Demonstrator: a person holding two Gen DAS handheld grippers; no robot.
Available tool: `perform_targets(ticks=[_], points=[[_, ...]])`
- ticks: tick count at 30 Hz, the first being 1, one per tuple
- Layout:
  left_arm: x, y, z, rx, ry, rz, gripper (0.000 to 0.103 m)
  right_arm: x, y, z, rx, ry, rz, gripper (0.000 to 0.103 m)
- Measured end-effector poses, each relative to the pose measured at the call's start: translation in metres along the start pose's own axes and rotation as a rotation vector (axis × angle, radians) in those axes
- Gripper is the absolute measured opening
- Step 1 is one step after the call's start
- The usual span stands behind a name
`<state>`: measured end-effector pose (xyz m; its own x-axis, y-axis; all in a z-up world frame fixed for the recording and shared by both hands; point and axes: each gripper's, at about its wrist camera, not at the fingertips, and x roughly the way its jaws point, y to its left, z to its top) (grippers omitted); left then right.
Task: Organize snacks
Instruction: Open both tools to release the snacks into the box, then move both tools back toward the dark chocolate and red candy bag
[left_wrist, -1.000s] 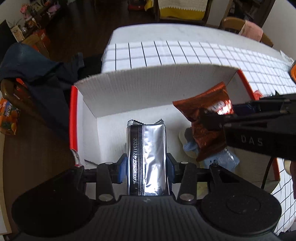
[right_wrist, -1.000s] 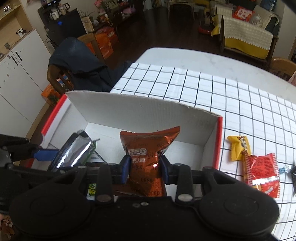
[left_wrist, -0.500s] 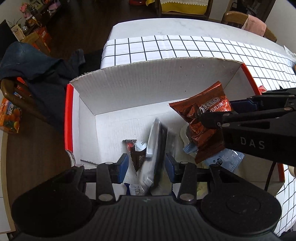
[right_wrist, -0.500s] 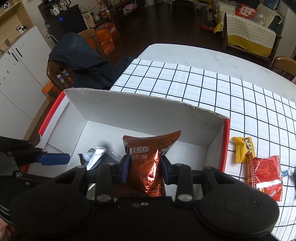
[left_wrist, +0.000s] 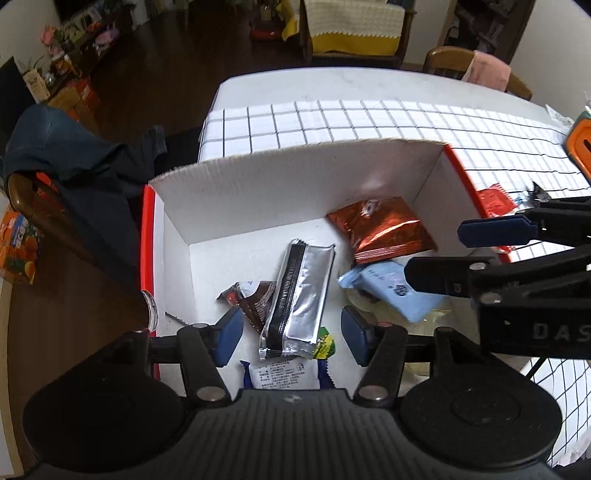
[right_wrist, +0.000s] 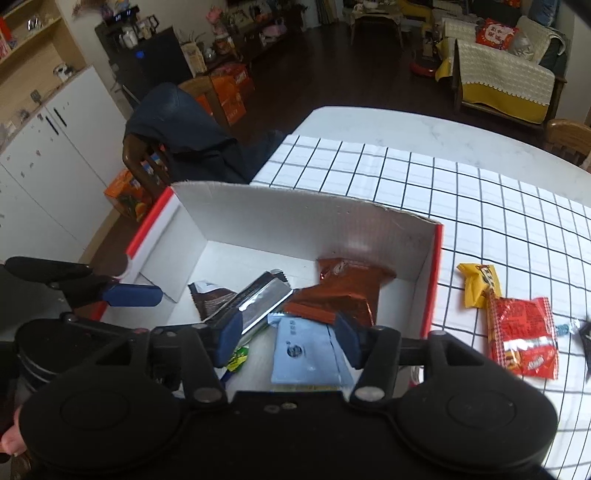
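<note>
Two grippers' fingers spread empty, silver packet (left_wrist: 300, 300) and copper packet (right_wrist: 341, 293) lying below in box (left_wrist: 295, 177).

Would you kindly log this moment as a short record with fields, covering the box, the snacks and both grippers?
container: white box with red edges, open top
in box: silver packet, orange packet, blue packet, brown packet
outside box: yellow packet and red packet on checked cloth
left gripper: jaws open, empty, above box
right gripper: jaws open, empty, above box
</note>
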<state>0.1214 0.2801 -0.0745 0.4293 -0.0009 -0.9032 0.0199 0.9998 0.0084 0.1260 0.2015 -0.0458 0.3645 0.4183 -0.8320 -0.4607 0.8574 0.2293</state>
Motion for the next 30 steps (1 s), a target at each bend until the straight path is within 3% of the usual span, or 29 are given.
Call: perform_targets(ticks=[4,6,13,17,20,30], points=[[-0.013,-0.008,-0.002,0.029,-0.040,-0.001,0.063,-0.023,-0.002,-0.007,0.015,-0.040,0.015,0.064],[-0.018,-0.012,-0.001,0.041,-0.060,0.000,0.064,-0.036,-0.004,-0.011,0.017,-0.067,0.019,0.080],[-0.039,-0.036,0.003,0.097,-0.147,-0.033,0.078,-0.078,-0.020,-0.025,0.035,-0.144,0.038,0.088],[-0.047,-0.058,0.007,0.146,-0.182,-0.055,0.081,-0.098,-0.035,-0.034,0.055,-0.183,0.031,0.090],[-0.051,-0.075,0.011,0.175,-0.201,-0.086,0.082,-0.112,-0.051,-0.043,0.064,-0.207,0.017,0.099],[-0.046,-0.146,0.034,0.275,-0.201,-0.141,0.084,-0.139,-0.119,-0.065,0.072,-0.221,-0.062,0.102]])
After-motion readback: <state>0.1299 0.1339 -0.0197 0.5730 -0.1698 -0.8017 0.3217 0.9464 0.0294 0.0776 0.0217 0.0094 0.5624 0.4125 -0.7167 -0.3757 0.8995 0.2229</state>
